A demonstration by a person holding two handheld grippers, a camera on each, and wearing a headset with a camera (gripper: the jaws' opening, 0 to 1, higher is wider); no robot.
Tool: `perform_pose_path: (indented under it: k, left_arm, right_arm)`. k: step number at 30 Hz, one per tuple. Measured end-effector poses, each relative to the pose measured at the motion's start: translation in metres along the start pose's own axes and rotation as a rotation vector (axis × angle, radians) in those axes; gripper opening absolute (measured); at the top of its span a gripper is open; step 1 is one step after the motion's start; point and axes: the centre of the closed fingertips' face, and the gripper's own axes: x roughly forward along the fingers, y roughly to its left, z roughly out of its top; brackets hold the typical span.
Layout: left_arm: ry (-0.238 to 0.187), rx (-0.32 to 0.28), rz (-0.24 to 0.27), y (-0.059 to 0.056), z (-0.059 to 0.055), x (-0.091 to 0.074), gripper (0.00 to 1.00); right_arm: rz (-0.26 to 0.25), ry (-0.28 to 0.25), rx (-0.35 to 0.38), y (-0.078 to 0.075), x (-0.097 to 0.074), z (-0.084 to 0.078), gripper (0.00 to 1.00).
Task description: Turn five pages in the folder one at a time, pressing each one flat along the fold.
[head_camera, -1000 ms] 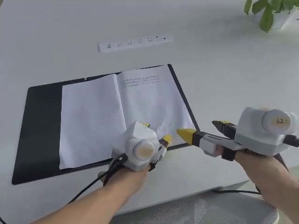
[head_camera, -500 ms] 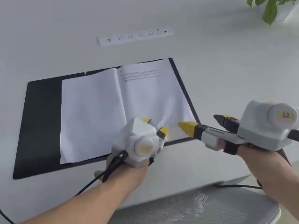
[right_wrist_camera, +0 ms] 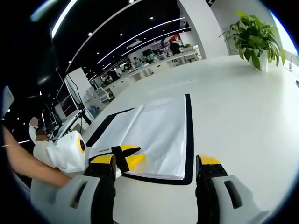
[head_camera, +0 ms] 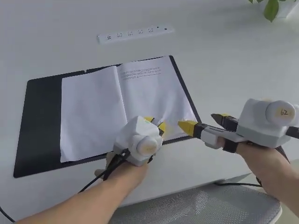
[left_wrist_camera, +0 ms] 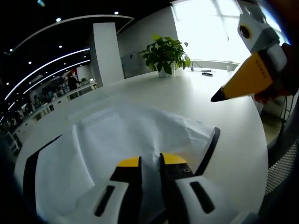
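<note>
The black folder (head_camera: 42, 126) lies open on the white table, white pages (head_camera: 93, 116) spread across it and printed text at the top of the right page (head_camera: 149, 93). My left gripper (head_camera: 156, 125) rests on that page's lower right corner. In the left gripper view its jaws (left_wrist_camera: 150, 161) are almost together, and the paper (left_wrist_camera: 135, 130) creases upward from between them. My right gripper (head_camera: 203, 121) hovers open just beyond the folder's right edge, near the table front. In the right gripper view, my right gripper (right_wrist_camera: 156, 161) frames the folder (right_wrist_camera: 188, 140) and the left gripper (right_wrist_camera: 126, 156).
A white power strip (head_camera: 135, 35) lies behind the folder. A potted plant (head_camera: 271, 7) stands at the far right corner. The table's front edge runs just below both hands, with a mesh chair (head_camera: 201, 205) and a cable (head_camera: 88, 186) under it.
My left gripper has crept forward and slightly left, from the folder's bottom edge onto the right page's corner. The right gripper has kept its place, still open. The head view has shifted a little.
</note>
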Motion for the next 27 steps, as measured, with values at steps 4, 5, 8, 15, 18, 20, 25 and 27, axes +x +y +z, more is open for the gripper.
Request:
perform_pose_path:
  k: [4,5,8,15,18,20,25,27]
  left_arm:
    - [0.001,0.004,0.010,0.002,0.000,-0.001,0.09]
    - [0.003,0.010,0.011,0.003,0.000,-0.001,0.09]
    - [0.005,0.005,0.013,0.003,0.000,-0.001,0.08]
    - [0.005,-0.027,0.019,0.003,0.000,0.000,0.04]
    - [0.007,-0.023,0.013,0.003,-0.001,0.001,0.04]
    - [0.007,-0.019,0.012,0.002,-0.001,0.002,0.04]
    - [0.007,-0.022,0.012,0.003,-0.001,0.003,0.04]
    - [0.009,-0.023,0.011,0.002,-0.001,0.003,0.04]
  right_arm:
    - [0.013,0.011,-0.004,0.001,0.005,-0.002,0.65]
    - [0.016,0.014,-0.005,0.001,0.006,-0.004,0.65]
    - [0.026,0.025,-0.002,0.002,0.008,-0.007,0.62]
    - [0.038,0.030,-0.012,0.003,0.013,-0.008,0.57]
    - [0.042,0.033,-0.006,0.000,0.018,-0.009,0.52]
    - [0.039,0.039,-0.016,-0.002,0.021,-0.010,0.50]
    - [0.046,0.045,0.014,-0.007,0.028,-0.010,0.44]
    - [0.047,0.044,0.025,-0.009,0.030,-0.011,0.43]
